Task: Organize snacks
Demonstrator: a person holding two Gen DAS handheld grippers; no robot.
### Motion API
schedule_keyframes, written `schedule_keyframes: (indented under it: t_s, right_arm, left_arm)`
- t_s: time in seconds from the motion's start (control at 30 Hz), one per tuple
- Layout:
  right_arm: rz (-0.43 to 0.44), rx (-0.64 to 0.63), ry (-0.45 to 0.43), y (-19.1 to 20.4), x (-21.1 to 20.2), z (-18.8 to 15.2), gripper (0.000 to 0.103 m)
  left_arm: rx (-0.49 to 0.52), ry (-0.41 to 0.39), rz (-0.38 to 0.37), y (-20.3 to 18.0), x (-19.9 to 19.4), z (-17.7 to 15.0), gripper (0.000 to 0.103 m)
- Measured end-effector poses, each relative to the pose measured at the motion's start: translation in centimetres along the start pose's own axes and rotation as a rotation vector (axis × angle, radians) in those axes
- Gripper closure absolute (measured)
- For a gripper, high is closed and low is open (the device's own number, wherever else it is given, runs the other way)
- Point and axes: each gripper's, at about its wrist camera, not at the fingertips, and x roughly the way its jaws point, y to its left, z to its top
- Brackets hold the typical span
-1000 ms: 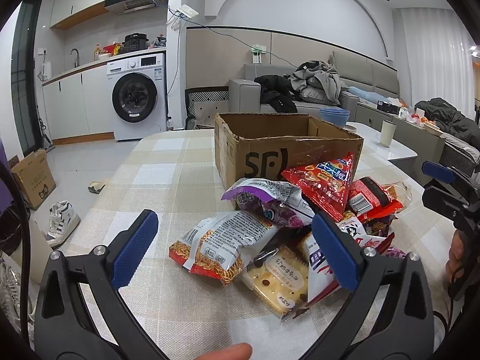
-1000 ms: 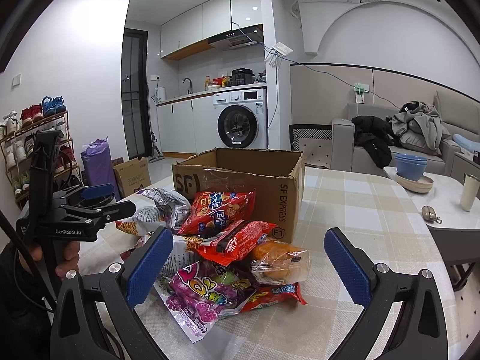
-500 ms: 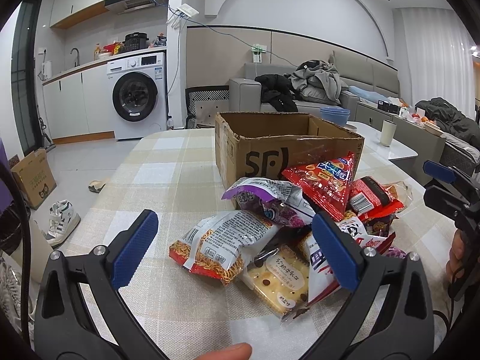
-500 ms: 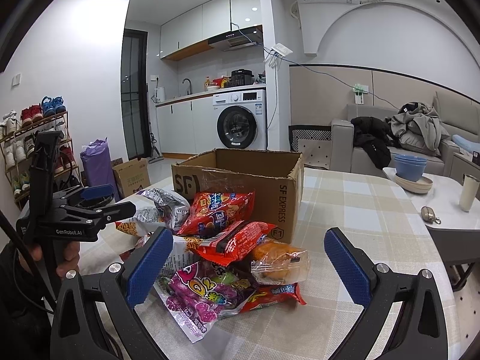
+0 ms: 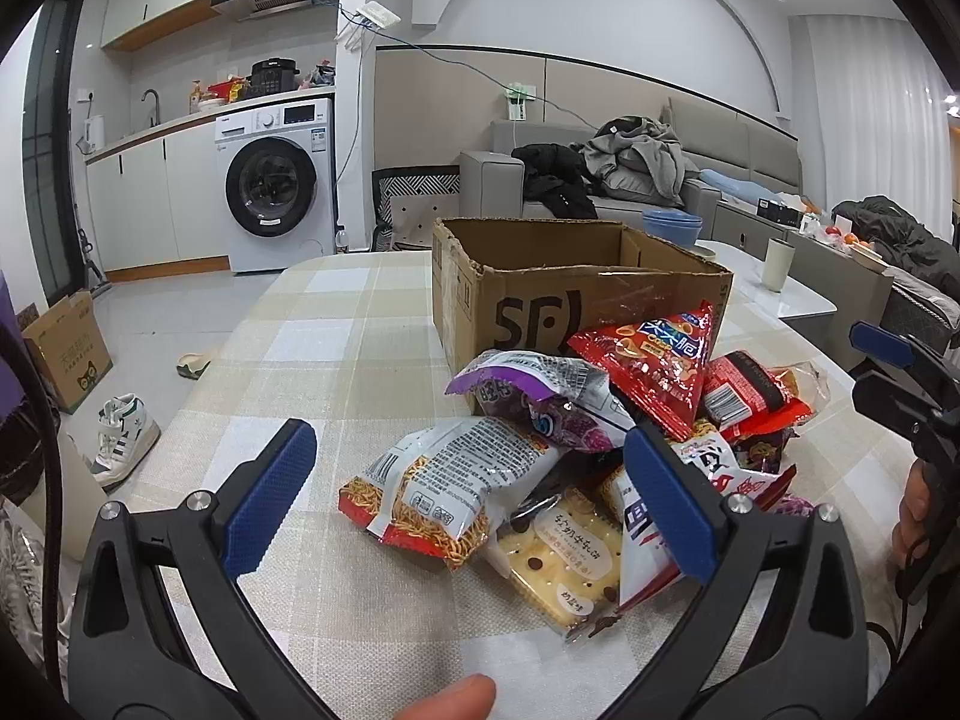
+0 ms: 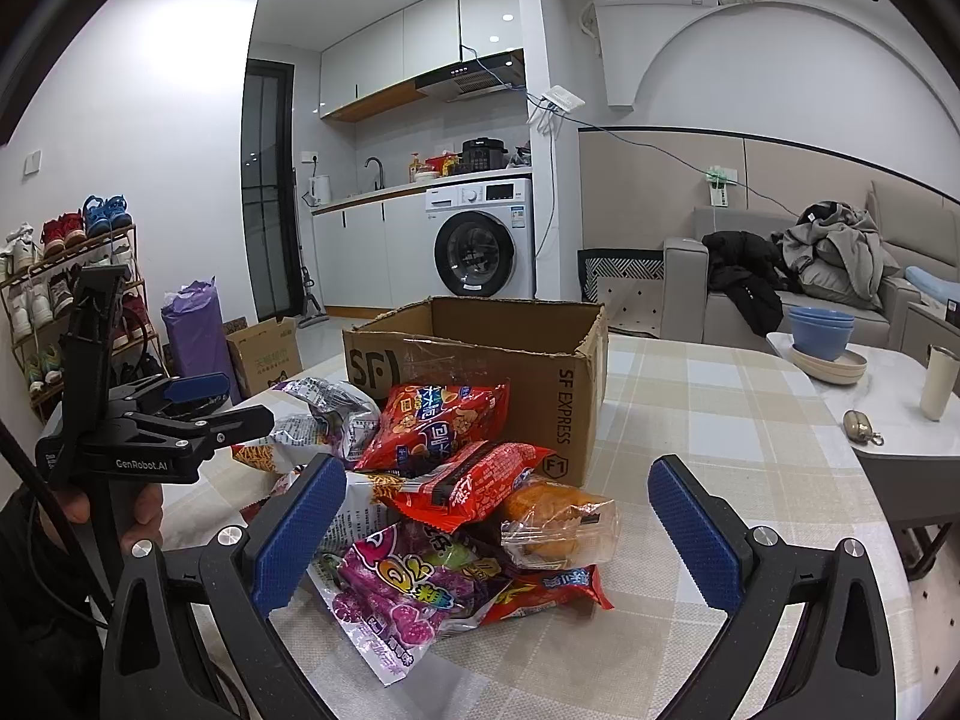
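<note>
A heap of snack packets lies on the checked tablecloth in front of an open cardboard box (image 5: 576, 276) (image 6: 480, 354). In the left wrist view a noodle-snack bag (image 5: 444, 486), a purple bag (image 5: 534, 396), a red chip bag (image 5: 654, 360) and a biscuit pack (image 5: 564, 558) show. My left gripper (image 5: 474, 504) hovers open just short of the heap. In the right wrist view a purple candy bag (image 6: 414, 588), a red packet (image 6: 474, 480) and a wrapped bun (image 6: 558, 516) lie nearest. My right gripper (image 6: 498, 534) is open, holding nothing.
A second table to the right carries blue bowls (image 6: 822, 330), a cup (image 6: 939, 381) and a small metal object (image 6: 861, 423). A sofa with clothes (image 6: 828, 258), a washing machine (image 5: 276, 192), a floor carton (image 5: 63, 348) and shoes (image 5: 123, 432) surround the table.
</note>
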Motion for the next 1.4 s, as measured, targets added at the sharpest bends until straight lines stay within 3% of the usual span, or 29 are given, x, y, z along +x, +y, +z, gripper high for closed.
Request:
schedule_keyframes:
  t_s: [0.6, 1.03, 1.4]
  right_arm:
    - [0.001, 0.0, -0.001, -0.1, 0.0, 0.0, 0.0]
    - [-0.009, 0.009, 0.006, -0.3, 0.2, 0.0, 0.0]
    - [-0.122, 0.108, 0.134, -2.2, 2.6, 0.0, 0.0]
  left_arm:
    - [0.034, 0.01, -0.021, -0.6, 0.0, 0.1, 0.001]
    - [0.017, 0.02, 0.006, -0.2, 0.2, 0.1, 0.001]
    - [0.016, 0.041, -0.021, -0.1, 0.8, 0.1, 0.001]
